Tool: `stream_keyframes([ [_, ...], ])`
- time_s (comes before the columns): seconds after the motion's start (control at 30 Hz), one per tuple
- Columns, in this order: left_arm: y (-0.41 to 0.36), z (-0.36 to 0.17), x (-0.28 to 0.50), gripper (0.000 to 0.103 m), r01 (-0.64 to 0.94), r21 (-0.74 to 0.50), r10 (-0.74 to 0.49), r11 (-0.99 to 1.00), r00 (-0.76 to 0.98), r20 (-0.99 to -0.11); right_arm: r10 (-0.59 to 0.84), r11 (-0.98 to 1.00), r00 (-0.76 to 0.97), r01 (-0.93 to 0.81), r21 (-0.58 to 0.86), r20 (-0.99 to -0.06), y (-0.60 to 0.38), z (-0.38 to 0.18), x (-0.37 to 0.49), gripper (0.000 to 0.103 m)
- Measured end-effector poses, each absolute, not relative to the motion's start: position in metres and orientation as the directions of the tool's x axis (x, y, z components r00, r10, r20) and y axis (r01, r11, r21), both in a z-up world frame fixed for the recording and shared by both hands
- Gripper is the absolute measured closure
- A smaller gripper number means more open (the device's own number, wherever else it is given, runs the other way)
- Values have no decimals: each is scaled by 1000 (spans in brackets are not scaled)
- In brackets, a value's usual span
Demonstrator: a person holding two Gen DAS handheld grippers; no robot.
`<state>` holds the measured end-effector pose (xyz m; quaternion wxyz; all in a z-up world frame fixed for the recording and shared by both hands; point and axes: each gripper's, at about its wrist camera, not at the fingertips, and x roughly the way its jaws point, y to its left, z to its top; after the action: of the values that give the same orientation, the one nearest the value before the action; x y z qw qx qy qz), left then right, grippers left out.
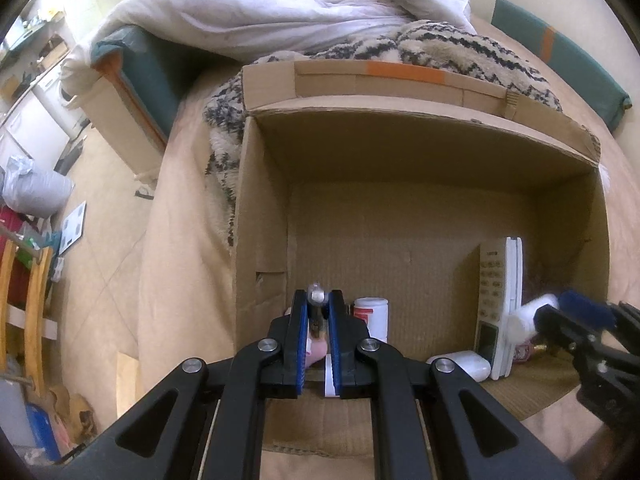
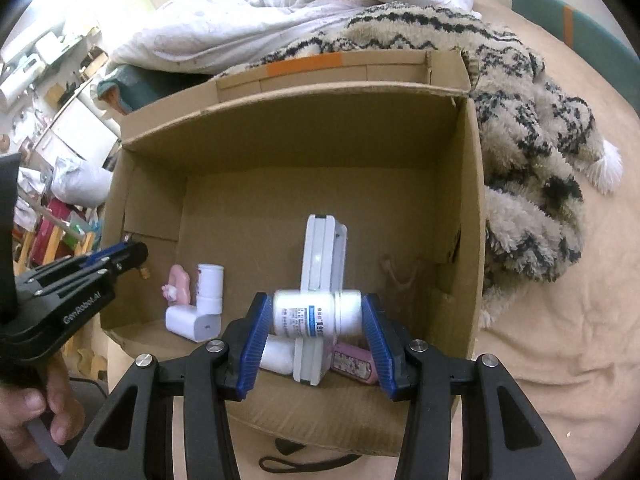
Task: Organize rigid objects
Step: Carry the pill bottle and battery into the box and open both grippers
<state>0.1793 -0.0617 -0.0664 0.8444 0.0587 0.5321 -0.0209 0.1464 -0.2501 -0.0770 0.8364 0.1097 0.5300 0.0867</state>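
An open cardboard box (image 1: 400,152) (image 2: 280,128) lies on the bed. My left gripper (image 1: 318,300) is shut on a small metal-tipped object (image 1: 317,295) over the box's near left corner; it also shows in the right wrist view (image 2: 132,256). My right gripper (image 2: 314,312) is shut on a white pill bottle (image 2: 316,314), held sideways above the box. In the box lie a white remote (image 1: 498,304) (image 2: 320,264), a white bottle (image 1: 372,316) (image 2: 208,286), a white case (image 1: 464,364) (image 2: 192,324), a pink item (image 2: 178,284) and a pink packet (image 2: 356,362).
A patterned fleece blanket (image 2: 528,152) and a white duvet (image 1: 280,4) lie behind and right of the box. A green cushion (image 1: 560,64) sits at the far right. The bed edge drops to the floor on the left, with furniture (image 1: 32,280) there. A black strap (image 2: 308,462) lies before the box.
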Motion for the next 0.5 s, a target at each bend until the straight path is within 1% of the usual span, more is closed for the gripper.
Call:
stream_keyframes([
  [0.03, -61, -66, 179, 94, 97, 78, 29, 992, 434, -900, 262, 960, 428, -22, 279, -865, -251, -76, 147, 39],
  [0.13, -62, -66, 179, 94, 98, 87, 36, 991, 437, -899, 279, 951, 455, -7, 311, -845, -256, -71, 148, 16],
  [0.17, -63, -66, 179, 94, 100, 90, 38, 991, 438, -898, 275, 951, 464, -5, 308, -842, -256, -69, 148, 12],
  [0.2, -63, -66, 179, 94, 101, 92, 39, 991, 439, -898, 272, 952, 476, -5, 307, -836, -257, -66, 148, 2],
  [0.23, -63, -65, 179, 94, 102, 94, 40, 990, 440, -897, 272, 951, 492, -5, 310, -827, -257, -64, 148, 0],
  [0.3, -65, -65, 179, 92, 107, 103, 45, 989, 442, -896, 277, 948, 516, -9, 318, -811, -258, -59, 147, 0],
  [0.33, -66, -65, 179, 87, 111, 105, 46, 988, 441, -896, 275, 948, 525, -10, 317, -805, -259, -56, 146, 0],
  [0.37, -66, -65, 179, 80, 112, 104, 45, 988, 441, -896, 272, 948, 534, -9, 317, -800, -259, -54, 146, 0],
  [0.4, -67, -64, 178, 76, 114, 101, 41, 988, 442, -896, 271, 948, 539, -7, 318, -798, -260, -53, 146, 0],
  [0.43, -67, -64, 178, 62, 116, 101, 39, 988, 444, -895, 268, 949, 542, -4, 316, -797, -261, -52, 146, 0],
  [0.47, -67, -62, 177, 47, 117, 104, 41, 988, 451, -892, 264, 949, 541, 0, 314, -798, -261, -52, 148, 0],
  [0.5, -68, -61, 177, 46, 123, 95, 28, 988, 458, -889, 263, 949, 540, 4, 315, -799, -262, -53, 148, 0],
])
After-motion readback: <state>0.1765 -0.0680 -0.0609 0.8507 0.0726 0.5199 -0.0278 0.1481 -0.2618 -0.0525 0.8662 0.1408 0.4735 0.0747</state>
